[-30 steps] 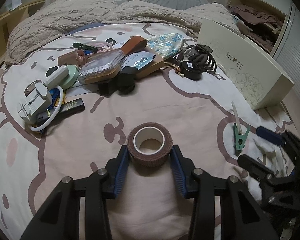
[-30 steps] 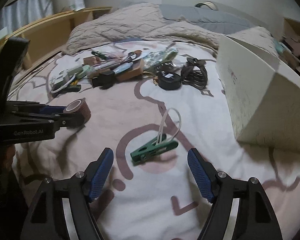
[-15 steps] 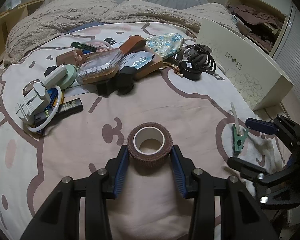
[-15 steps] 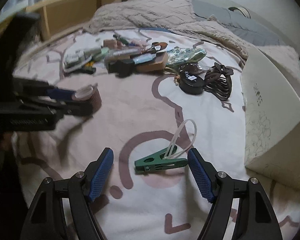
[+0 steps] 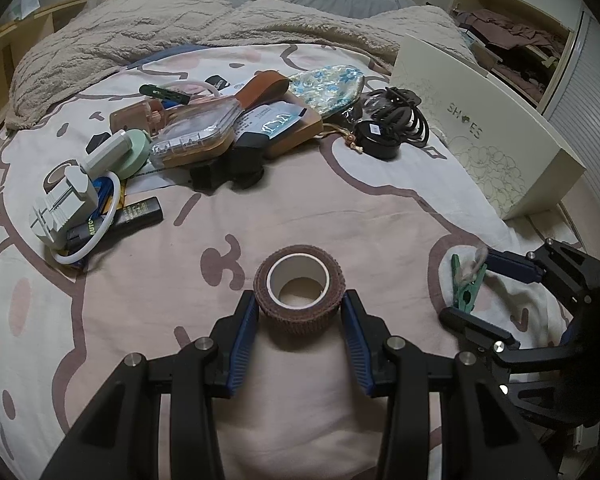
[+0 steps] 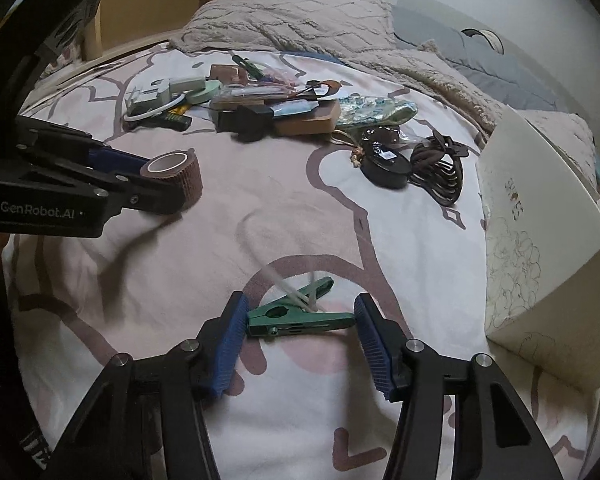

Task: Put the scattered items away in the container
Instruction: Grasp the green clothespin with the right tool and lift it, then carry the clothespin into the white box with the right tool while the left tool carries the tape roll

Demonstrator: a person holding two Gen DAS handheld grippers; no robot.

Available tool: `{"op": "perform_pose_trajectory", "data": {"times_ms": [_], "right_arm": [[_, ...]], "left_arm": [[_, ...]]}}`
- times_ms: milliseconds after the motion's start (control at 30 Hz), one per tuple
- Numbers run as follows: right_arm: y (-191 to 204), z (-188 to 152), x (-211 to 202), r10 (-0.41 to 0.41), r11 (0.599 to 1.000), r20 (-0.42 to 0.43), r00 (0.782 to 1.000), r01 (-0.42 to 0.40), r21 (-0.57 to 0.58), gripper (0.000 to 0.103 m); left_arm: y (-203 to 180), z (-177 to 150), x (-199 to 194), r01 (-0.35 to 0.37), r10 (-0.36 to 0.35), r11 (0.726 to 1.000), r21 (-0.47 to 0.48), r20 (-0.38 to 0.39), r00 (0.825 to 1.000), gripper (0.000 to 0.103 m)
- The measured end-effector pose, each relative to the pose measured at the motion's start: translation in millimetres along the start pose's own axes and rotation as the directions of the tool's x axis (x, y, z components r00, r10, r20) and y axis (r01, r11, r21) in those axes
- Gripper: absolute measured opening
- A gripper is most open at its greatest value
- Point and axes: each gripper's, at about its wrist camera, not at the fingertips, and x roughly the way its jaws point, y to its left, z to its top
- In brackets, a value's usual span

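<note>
Two hand-held grippers at work over a bed covered by a pink-and-white cartoon-print sheet (image 5: pixel 300 208). The left gripper (image 5: pixel 300 312) is clenched on a brown roll of crepe bandage with a white core (image 5: pixel 299 292), its blue-padded fingers (image 5: pixel 244 340) pressed to either side of the roll, exactly as in the two preceding views; the roll looks to be held just above the sheet, though contact cannot be ruled out. The change belongs to the right gripper (image 6: pixel 300 320): a second ago it stood wide apart and short of the green plastic clothes peg with a white loop (image 6: pixel 300 312); it has since advanced and narrowed, so that its blue pads now bracket the peg's two ends, the left pad touching and the right pad at or just beside the tip. The white loop is motion-blurred, which suggests the peg is being disturbed at this instant. The grip is best read as closing, not yet secure. The cream cardboard shoe box printed with flowers (image 6: pixel 540 248) stands to the right, near the peg; its opening is not visible from here. The remaining clutter, including a black coiled cable (image 6: pixel 440 164) and a clear plastic case (image 5: pixel 196 132), lies heaped farther up the bed. Both held items likely go to the box next.
</note>
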Motion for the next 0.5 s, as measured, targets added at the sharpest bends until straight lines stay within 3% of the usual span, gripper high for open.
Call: {"op": "perform_pose_trajectory", "data": {"times_ms": [500], "right_arm": [[-21,-8,-33,0.011,0.979,0.067,0.998,-0.025,0.202,0.055]], "left_arm": [[-9,5,-17,0.058,-0.058,0.998,0.007,0.050,0.997,0.042]]}}
